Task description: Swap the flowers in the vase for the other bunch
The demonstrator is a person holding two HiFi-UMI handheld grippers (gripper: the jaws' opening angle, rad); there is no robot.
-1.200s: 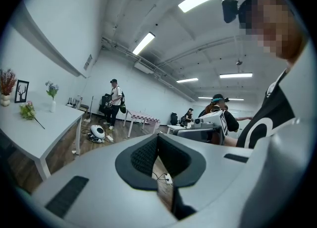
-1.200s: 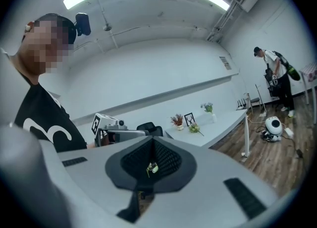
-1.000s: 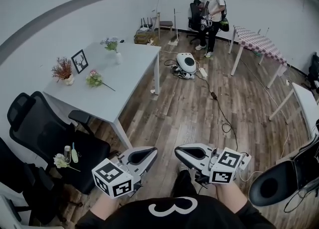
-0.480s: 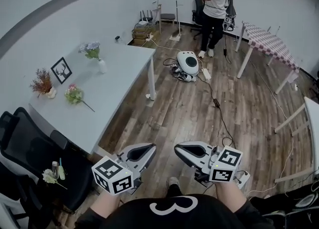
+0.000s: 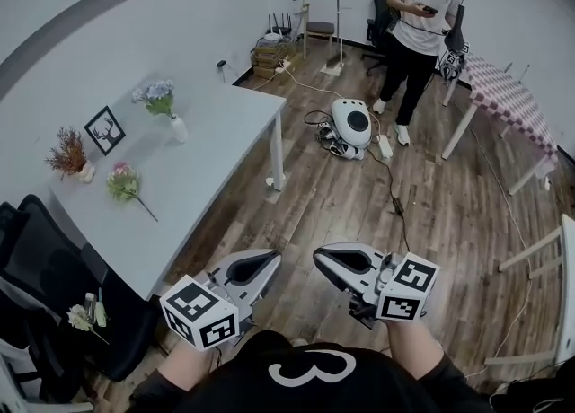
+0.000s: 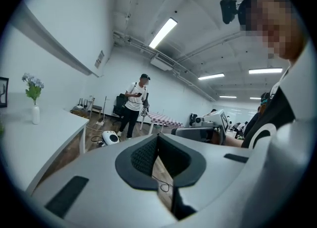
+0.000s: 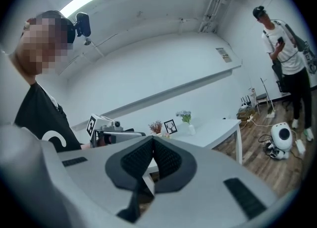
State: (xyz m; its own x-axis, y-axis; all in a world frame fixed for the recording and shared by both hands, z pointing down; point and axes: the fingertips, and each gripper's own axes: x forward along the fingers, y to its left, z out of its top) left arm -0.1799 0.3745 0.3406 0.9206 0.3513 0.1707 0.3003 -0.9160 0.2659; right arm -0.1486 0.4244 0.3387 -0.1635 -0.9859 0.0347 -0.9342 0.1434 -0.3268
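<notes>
A small white vase [image 5: 179, 128] with pale blue flowers [image 5: 158, 95] stands on the white table [image 5: 216, 155]; it also shows in the left gripper view [image 6: 34, 113] and the right gripper view [image 7: 189, 129]. A loose pink bunch [image 5: 123, 183] lies on the table to the vase's left. My left gripper [image 5: 269, 265] and right gripper [image 5: 322, 259] are held low in front of me, over the wood floor, well away from the table. Both are shut with nothing between the jaws.
A picture frame [image 5: 104, 129] and a pot of dried reddish flowers [image 5: 70, 154] stand near the wall. A black chair [image 5: 54, 312] at lower left holds small items. A person [image 5: 420, 34] stands at the back; a white machine [image 5: 352, 122] and cables lie on the floor.
The whole view has shifted: the table has slid left and nearer, and the standing person now appears closer at upper right. Both grippers keep their pose, shut and empty.
</notes>
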